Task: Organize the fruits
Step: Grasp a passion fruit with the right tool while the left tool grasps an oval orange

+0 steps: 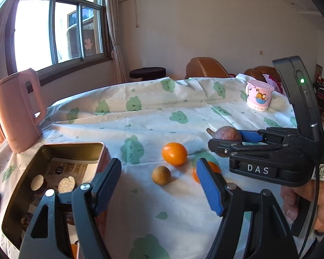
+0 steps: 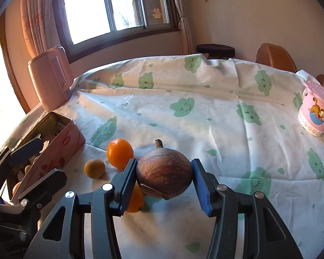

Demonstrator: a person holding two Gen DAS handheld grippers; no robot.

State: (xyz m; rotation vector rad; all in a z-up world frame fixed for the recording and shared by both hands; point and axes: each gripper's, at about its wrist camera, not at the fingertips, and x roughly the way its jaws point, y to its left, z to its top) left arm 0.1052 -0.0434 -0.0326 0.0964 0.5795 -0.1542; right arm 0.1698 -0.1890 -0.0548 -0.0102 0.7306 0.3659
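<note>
L view: L gripper [image 1: 159, 185] held wide, nothing gripped, tin [image 1: 54, 151] at 9 | R view: R gripper [image 2: 163, 183] closed on mangosteen [image 2: 164, 171], centre | step: pickup; next: lift, carried to tin at 9.

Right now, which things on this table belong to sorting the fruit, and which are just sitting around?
Part of the job: brown fruit between the right gripper pads, two oranges, small tan fruit, open tin, left gripper.

Lying about: pink kettle, pink cup.
</note>
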